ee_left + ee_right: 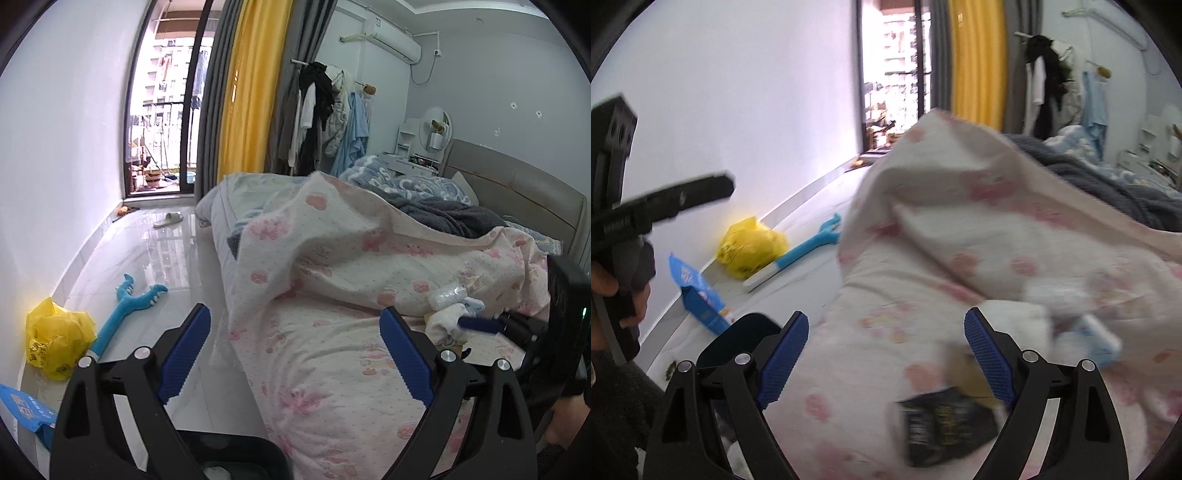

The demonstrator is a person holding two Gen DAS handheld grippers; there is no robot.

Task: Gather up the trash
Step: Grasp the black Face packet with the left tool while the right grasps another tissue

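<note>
Left wrist view shows the left claw (295, 350) spread wide and empty at the lower centre of the frame, poised over the edge of the bed (332, 387) with its pink flowered quilt (332, 240). At the right edge of that view the right claw (476, 324) reaches into a small heap of trash: a white crumpled wad (441, 325) and a clear plastic wrapper (447, 295). Right wrist view, blurred, has the right claw (886, 350) also released, holding nothing, with a black packet (945, 424) lying on the quilt in the lower centre, just inside its right finger. A yellow bag (750, 247) sits on the floor at middle left. The risk I judge: the pads may pinch quilt fabric along with the flat packet, dragging the cover and scattering the light scraps, or the packet may slide away on the soft surface.
</note>
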